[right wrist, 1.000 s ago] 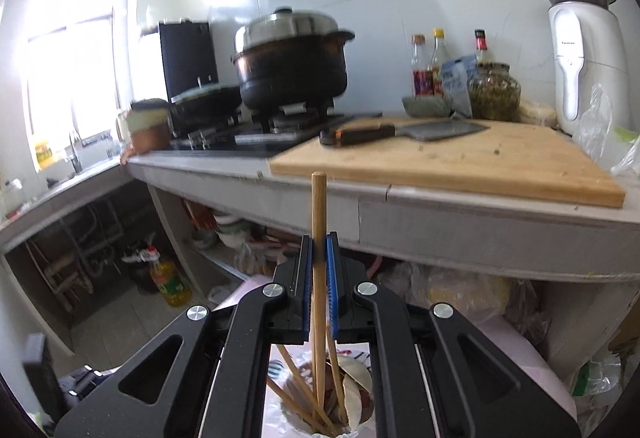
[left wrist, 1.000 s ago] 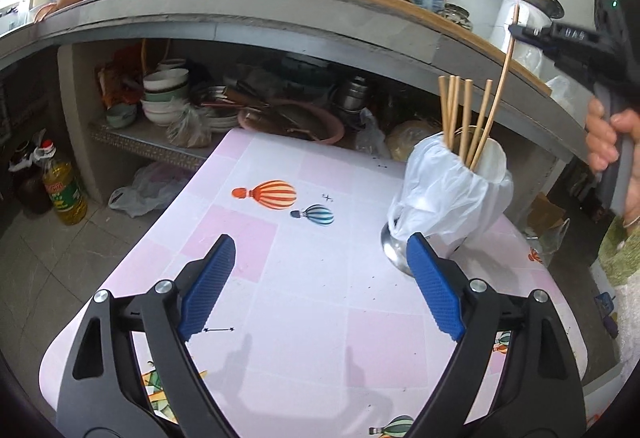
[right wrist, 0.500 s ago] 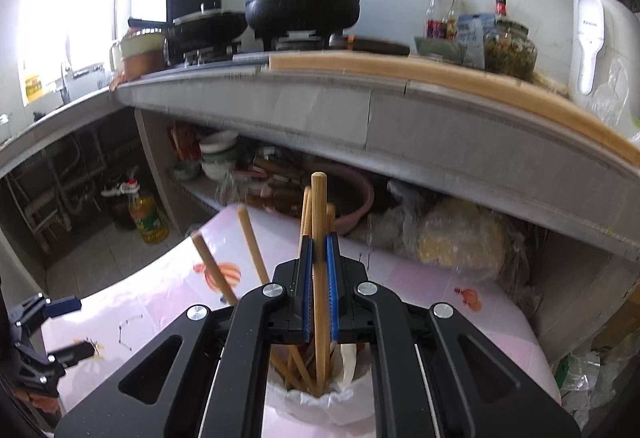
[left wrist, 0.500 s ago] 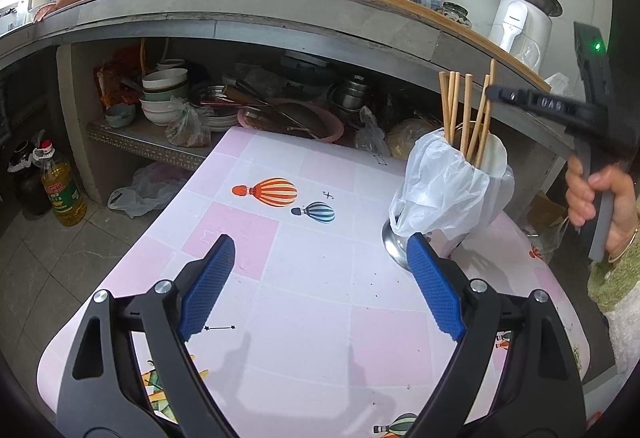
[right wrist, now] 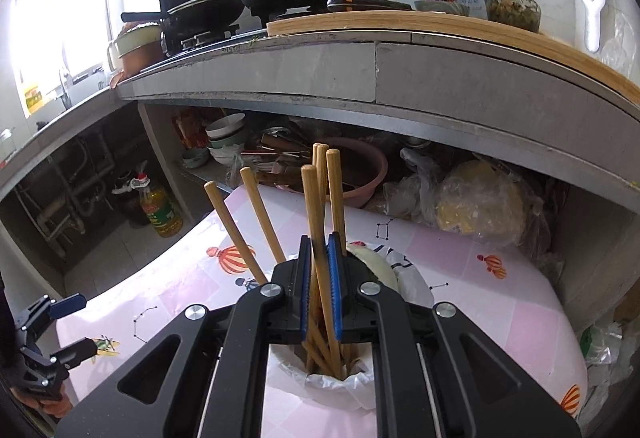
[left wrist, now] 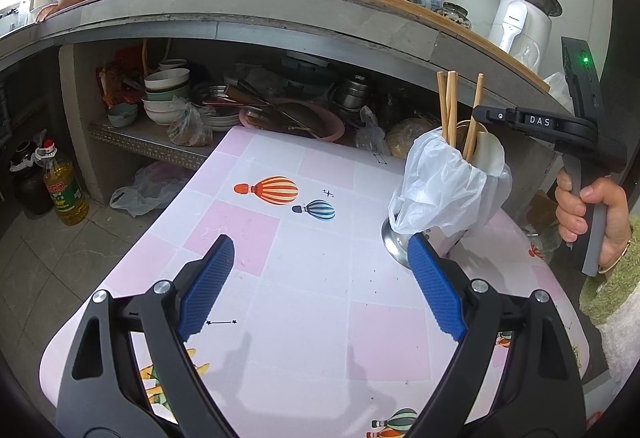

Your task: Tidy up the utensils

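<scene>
Right gripper letting a chopstick go into the bag-lined holder

On the pink balloon-print table [left wrist: 320, 278], the steel holder [left wrist: 394, 238] under its white plastic bag [left wrist: 432, 190] is standing at two o'clock from the left gripper [left wrist: 320, 278], which is idling wide open and empty. The right gripper [right wrist: 320, 278] is easing its jaws apart around a pale wooden chopstick [right wrist: 314, 206], pads barely clear. If it is lifting off crooked, a pad may be dragging that stick back out or tipping the holder.
</scene>
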